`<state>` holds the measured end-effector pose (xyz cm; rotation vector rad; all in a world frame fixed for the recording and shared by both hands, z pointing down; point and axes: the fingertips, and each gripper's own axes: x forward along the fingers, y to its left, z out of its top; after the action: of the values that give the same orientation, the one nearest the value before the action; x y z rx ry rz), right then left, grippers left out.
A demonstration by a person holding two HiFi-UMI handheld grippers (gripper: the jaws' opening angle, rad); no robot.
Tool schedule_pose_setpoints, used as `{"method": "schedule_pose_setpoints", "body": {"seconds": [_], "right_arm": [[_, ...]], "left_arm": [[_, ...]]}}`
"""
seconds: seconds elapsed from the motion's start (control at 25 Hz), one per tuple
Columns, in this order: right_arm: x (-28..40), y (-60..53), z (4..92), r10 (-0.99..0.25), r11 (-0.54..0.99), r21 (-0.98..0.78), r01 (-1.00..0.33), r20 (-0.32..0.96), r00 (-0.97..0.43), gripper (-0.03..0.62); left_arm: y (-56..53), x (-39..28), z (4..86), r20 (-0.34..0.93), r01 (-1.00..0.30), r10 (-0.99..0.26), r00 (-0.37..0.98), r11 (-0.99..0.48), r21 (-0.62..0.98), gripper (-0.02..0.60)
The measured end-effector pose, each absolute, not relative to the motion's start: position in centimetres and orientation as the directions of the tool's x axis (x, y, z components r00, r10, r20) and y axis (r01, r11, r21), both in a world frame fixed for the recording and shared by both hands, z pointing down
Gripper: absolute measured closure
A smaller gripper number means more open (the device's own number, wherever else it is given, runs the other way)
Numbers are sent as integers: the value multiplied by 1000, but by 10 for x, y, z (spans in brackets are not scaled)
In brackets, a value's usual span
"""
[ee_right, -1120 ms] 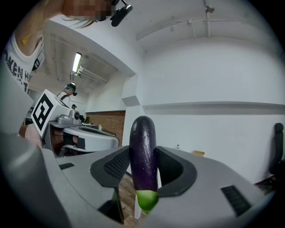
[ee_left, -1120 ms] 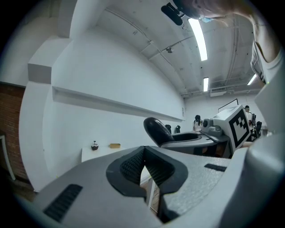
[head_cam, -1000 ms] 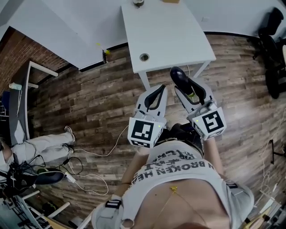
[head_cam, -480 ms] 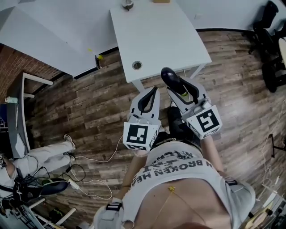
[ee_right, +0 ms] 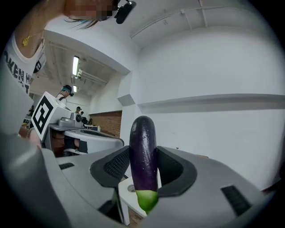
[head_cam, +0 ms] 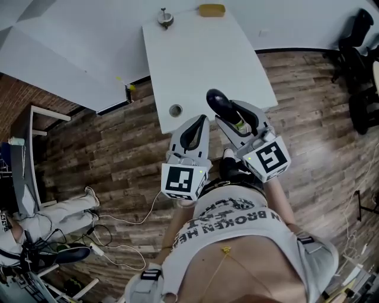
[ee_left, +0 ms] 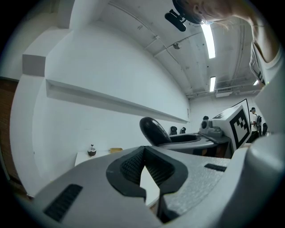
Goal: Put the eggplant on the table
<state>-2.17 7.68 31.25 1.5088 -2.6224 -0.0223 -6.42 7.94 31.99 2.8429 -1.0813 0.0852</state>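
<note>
White table lies ahead; right claw clamps the eggplant, left claw pressed together, empty.

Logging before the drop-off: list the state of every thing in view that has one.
eggplant, clamped between the jaws, green stem end lowest, not yet on the table.
right hand-held gripper, shut on the eggplant.
left hand-held gripper, shut, empty.
white table, standing, carries a small round item and a yellow item at its far edge.
</note>
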Motion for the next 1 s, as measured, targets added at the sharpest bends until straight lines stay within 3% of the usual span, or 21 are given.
{"method": "schedule_pose_setpoints", "body": {"seconds": [0.68,1.0], "right_arm": [[65,19,323,-831,554,62,-830,102,-547,404],[75,-4,330,-790,610,38,-791,104,-604,404]], "left_arm": [[26,13,328,143,-714,-703,696,-699,41,577],[6,23,339,181,-761,-744,643,-648,41,577]]}}
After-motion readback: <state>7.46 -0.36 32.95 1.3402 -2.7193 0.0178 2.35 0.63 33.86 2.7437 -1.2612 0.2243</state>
